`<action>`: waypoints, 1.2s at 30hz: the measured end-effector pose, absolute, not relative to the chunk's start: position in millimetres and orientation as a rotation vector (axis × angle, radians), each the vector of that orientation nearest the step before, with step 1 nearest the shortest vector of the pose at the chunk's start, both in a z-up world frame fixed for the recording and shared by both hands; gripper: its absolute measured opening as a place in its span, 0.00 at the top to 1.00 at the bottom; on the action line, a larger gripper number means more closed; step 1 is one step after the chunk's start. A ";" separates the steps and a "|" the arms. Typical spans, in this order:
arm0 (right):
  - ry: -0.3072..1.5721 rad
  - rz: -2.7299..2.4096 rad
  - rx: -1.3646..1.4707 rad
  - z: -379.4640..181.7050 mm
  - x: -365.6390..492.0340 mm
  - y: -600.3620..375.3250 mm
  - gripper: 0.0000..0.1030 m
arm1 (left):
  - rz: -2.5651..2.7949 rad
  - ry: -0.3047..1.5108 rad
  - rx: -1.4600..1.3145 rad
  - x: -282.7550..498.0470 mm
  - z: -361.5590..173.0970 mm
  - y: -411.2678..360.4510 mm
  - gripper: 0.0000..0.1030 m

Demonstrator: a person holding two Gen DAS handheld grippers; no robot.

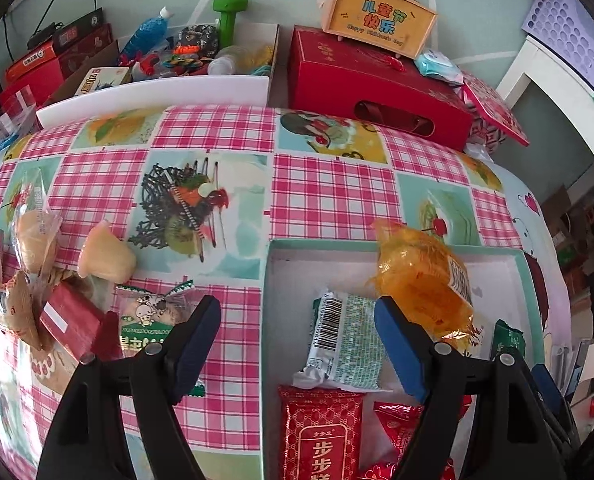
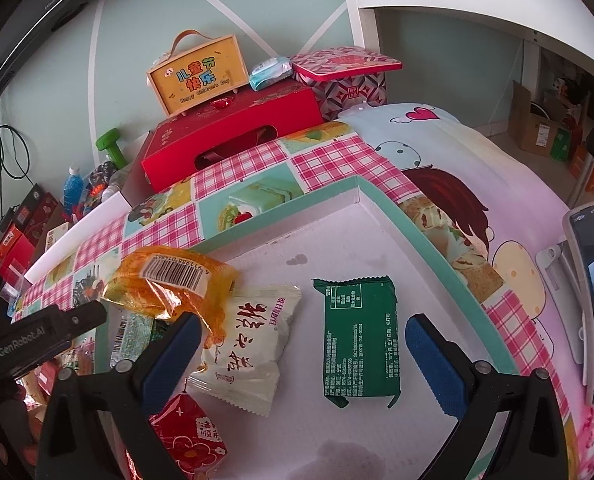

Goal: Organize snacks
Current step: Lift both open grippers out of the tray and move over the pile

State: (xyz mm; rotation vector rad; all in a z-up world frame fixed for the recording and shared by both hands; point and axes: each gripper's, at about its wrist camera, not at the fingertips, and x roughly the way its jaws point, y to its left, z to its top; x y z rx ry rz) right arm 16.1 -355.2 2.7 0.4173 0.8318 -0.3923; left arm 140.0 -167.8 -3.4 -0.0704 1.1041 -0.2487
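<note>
Left claw (image 1: pixel 297 344): jaws apart, nothing between the pads; hangs over the near-left edge of the tray, lower middle of left wrist view. One finger over the cloth, the other over the tray.
Right claw (image 2: pixel 303 354): jaws spread wide, gripping nothing; green pkt lies flat on the tray floor between the fingers, not touched.
Tray (image 1: pixel 317 245): shallow white box w/ teal rim, lower right of left view; fills the centre of right view (image 2: pixel 381 196).
Green pkt (image 2: pixel 357 340): back side up, centre of right view, apart from the other snacks.
White pkt (image 2: pixel 247 344): left of green pkt, tilted, partly under the orange bag's edge.
Orange bag (image 2: pixel 169 284): crinkly, barcode label up, at the tray's left rim in right view; mid-right in left view (image 1: pixel 421 276).
Pale green pkt (image 1: pixel 343 340): barcode up, in tray, between left claw's fingers in the picture but below them.
Red pkts (image 1: pixel 321 436): bottom of left view, in tray.
Loose snacks (image 1: pixel 105 256): pile on the checked cloth, left edge of left view, still outside the tray.
Tablecloth (image 1: pixel 329 192): pink check w/ dessert pics.
Red box (image 1: pixel 377 92): upper right of left view, yellow case (image 1: pixel 379 16) on top.
Phone (image 2: pixel 593 300): on a stand, right edge of right view.
</note>
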 end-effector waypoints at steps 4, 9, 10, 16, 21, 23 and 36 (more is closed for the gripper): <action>0.837 -0.387 0.418 1.5 17.2 -354.7 0.00 | -0.253 1.118 -0.050 139.1 -6.2 -171.0 0.23; 0.837 -0.375 0.409 2.7 18.6 -350.9 0.00 | -0.244 1.155 -0.040 139.1 -10.0 -167.4 0.23; 0.834 -0.371 0.402 4.2 18.9 -349.1 0.00 | -0.243 1.160 -0.037 138.9 -9.7 -165.8 0.23; 0.797 -0.309 0.346 17.8 23.5 -323.2 0.00 | -0.208 1.155 -0.022 137.8 1.0 -145.2 0.22; 0.775 -0.236 0.347 23.1 29.9 -299.6 0.00 | -0.157 1.147 -0.035 134.8 9.0 -118.2 0.22; 0.756 -0.173 0.389 26.1 30.8 -291.4 0.00 | -0.142 1.147 -0.047 133.3 12.3 -105.2 0.22; 0.736 -0.054 0.340 34.6 41.3 -229.4 0.00 | 0.009 1.159 -0.146 120.0 5.9 -13.1 0.22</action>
